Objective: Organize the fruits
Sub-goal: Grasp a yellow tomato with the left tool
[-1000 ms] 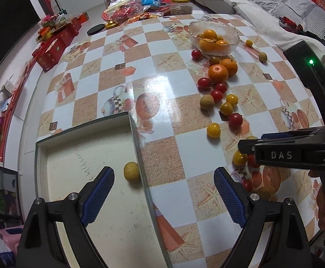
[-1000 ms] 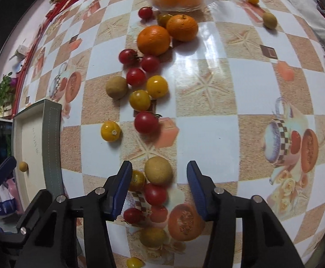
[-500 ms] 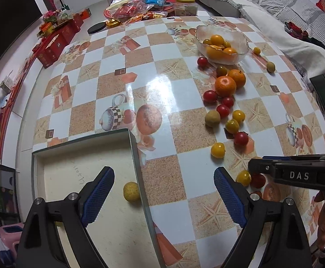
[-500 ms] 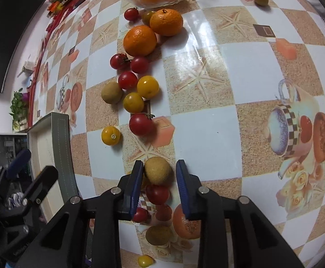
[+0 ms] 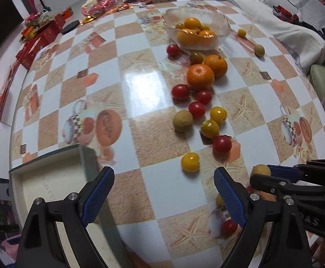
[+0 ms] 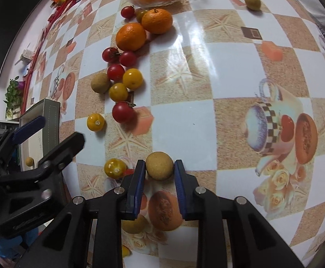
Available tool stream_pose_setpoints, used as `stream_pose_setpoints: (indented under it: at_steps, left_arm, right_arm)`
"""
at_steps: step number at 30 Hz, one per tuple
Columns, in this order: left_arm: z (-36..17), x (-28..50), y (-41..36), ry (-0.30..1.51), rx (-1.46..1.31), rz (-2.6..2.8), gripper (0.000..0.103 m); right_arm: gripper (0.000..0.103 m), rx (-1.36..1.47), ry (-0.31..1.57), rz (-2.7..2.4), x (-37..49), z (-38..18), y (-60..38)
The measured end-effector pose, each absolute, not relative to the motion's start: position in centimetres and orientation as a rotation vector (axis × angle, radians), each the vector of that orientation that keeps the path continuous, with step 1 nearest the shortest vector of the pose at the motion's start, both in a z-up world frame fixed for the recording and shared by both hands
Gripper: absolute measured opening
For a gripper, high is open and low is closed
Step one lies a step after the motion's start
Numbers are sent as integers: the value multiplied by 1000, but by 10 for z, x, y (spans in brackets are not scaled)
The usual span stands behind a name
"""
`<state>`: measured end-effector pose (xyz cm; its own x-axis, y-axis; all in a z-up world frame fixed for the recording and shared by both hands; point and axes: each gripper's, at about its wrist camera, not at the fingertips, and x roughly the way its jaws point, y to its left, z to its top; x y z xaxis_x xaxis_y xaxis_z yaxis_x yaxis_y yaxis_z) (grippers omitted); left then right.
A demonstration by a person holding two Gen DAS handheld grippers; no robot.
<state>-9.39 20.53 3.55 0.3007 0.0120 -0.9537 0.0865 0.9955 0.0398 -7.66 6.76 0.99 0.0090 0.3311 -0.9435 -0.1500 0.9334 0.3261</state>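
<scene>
From your left wrist, the left claw (image 5: 163, 197) stands wide apart with nothing between its fingers, hanging over the bench (image 5: 140, 84) beside the near-left corner, where the shallow tray (image 5: 48, 174) sits. That spread suggests it is only standing by while the other hand works. Ahead, a trail of loose fruit runs toward the far edge: a yellow tomato (image 5: 190, 162), a red tomato (image 5: 222, 144), a brown longan (image 5: 183, 120), two oranges (image 5: 200, 77), and then the glass bowl (image 5: 196, 31) already holding orange and yellow fruit. At the right edge of this view you see the right claw (image 5: 272, 174) side-on with a tan fruit peeking past its tip, but not how it is gripped. From your right wrist that becomes plain: the right claw (image 6: 159, 174) is closing, and both blue pads already touch the sides of the tan longan (image 6: 159, 166), which rests on the bench near its near edge, just beside a yellow tomato (image 6: 115, 168). The pinch sits across the fruit's widest part, probably so that it cannot slip out. This view also shows a small tan fruit (image 6: 29, 161) lying in the tray, hidden from the left wrist by the claw, which hints that tan fruit belong there.
</scene>
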Motion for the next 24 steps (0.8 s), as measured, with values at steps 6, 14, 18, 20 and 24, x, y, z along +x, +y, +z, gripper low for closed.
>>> stream_pose_setpoints:
  at_steps: [6,14,18,20,24]
  left_arm:
    - [10,-81,195,1333,92,-48,61]
    - [12,-82,187,1318,42,-100,23]
    - [19,-85,196,1313,-55,-97,23]
    - [24,-89,199,1303,-67,-97,23]
    - [33,-97,204,1292,-77,-99,23]
  right_arm:
    - [28,166,1515,387,-76,9,64]
    - [28,171,1506,394,-81,12,51]
    - [28,179,1500,397,-82,15,49]
    - [28,188,1497,395,-84,17,46]
    - [28,192,1494,399,-85,22,43]
